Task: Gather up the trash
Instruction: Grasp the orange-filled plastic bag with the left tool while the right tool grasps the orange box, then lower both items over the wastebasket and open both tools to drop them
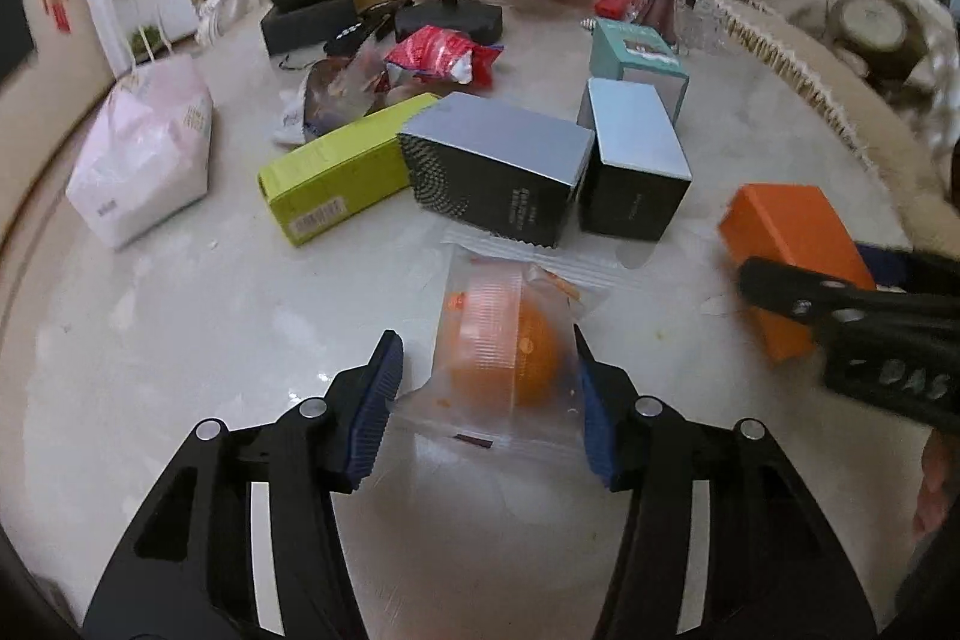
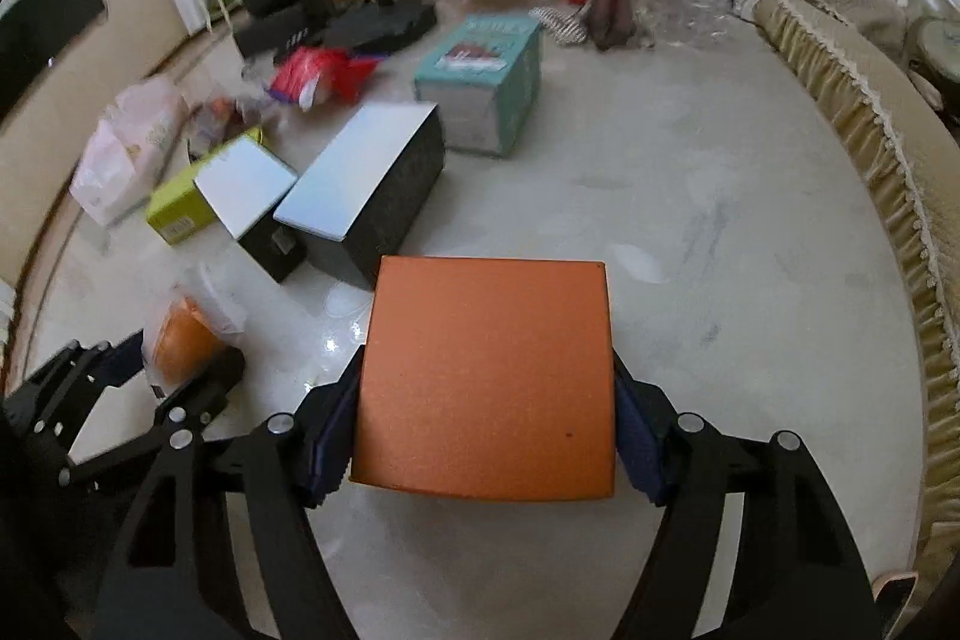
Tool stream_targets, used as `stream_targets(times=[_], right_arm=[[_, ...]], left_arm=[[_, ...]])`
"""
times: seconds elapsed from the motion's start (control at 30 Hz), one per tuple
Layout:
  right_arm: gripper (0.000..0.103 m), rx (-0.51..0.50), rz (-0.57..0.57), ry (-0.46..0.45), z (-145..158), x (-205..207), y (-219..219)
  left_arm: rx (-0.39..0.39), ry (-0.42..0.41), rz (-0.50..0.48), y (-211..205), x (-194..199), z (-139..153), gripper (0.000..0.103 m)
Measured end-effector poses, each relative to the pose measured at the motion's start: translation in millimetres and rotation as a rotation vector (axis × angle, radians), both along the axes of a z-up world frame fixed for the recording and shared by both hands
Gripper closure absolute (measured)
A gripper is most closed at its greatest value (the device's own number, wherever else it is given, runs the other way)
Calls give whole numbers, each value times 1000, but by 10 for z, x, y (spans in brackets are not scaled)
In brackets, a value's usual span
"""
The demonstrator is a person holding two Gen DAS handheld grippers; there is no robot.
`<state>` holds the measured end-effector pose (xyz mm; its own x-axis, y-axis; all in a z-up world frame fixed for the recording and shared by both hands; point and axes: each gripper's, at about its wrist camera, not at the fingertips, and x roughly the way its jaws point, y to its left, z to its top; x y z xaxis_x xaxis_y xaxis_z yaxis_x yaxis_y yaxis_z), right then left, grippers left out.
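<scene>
clenching the orange box (image 2: 486, 376), right tool (image 2: 486, 436); left tool (image 1: 486, 388) loosely astride the clear wrapper (image 1: 498, 358), ungripped

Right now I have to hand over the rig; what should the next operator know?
Left hand-held gripper: jaws around the clear packet with the orange cup; right pad touches, left pad apart, not gripped.
Right hand-held gripper: shut on the orange box.
On the table remain: two dark boxes, green box, teal box, red wrapper, pink bag.
No bin in view; nothing visibly collected yet.
</scene>
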<state>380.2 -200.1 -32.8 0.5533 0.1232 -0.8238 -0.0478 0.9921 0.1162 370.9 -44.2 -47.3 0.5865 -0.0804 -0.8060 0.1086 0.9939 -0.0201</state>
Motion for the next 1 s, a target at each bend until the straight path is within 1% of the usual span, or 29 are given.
stream_targets(times=[0.07, 0.13, 0.27, 0.3, 0.37, 0.4, 0.47, 0.5, 0.53, 0.57, 0.67, 0.73, 0.77, 0.83, 0.87, 0.9, 0.97, 1.0], right_arm=[[35, 56, -10, -19, 57, -89, -125], [34, 96, -3, -51, 130, -241, -218], [34, 143, 45, -133, 247, -709, -307], [34, 148, 62, -153, 261, -854, -308], [34, 163, 102, -193, 261, -1237, -282], [34, 173, 123, -203, 243, -1416, -260], [34, 193, 165, -204, 199, -1735, -212], [34, 206, 192, -195, 162, -1959, -159], [34, 216, 209, -188, 149, -2105, -128], [34, 234, 227, -177, 128, -2278, -93], [34, 269, 271, -133, 41, -2796, 24], [34, 272, 286, -83, -42, -3098, 88], [34, 277, 290, -54, -89, -3212, 116], [34, 283, 314, 19, -221, -3413, 178], [34, 276, 323, 41, -284, -3469, 208], [34, 262, 326, 71, -405, -3507, 245], [34, 238, 318, 136, -668, -3450, 284], [34, 226, 302, 169, -824, -3403, 294]], left_arm=[[-15, -16, -7, 34, -78, 55, 50], [-34, -54, -26, 80, -212, 150, 50], [-88, -150, -69, 254, -736, 406, 50], [-116, -177, -85, 316, -968, 474, 50], [-146, -210, -104, 388, -1341, 554, 50], [-156, -236, -120, 419, -1612, 596, 50], [-163, -258, -151, 447, -2064, 633, 50], [-172, -252, -171, 446, -2374, 619, 50], [-179, -238, -182, 431, -2537, 594, 50], [-187, -206, -198, 410, -2785, 530, 50], [-198, -125, -219, 370, -3242, 337, 50], [-187, -61, -202, 375, -3512, 164, 50], [-205, -7, -195, 383, -3624, 47, 50], [-224, 68, -192, 388, -3725, -170, 50], [-210, 95, -193, 372, -3745, -273, 50], [-177, 131, -192, 340, -3764, -444, 50], [-140, 185, -184, 302, -3751, -712, 50], [-127, 224, -184, 271, -3706, -925, 50]])
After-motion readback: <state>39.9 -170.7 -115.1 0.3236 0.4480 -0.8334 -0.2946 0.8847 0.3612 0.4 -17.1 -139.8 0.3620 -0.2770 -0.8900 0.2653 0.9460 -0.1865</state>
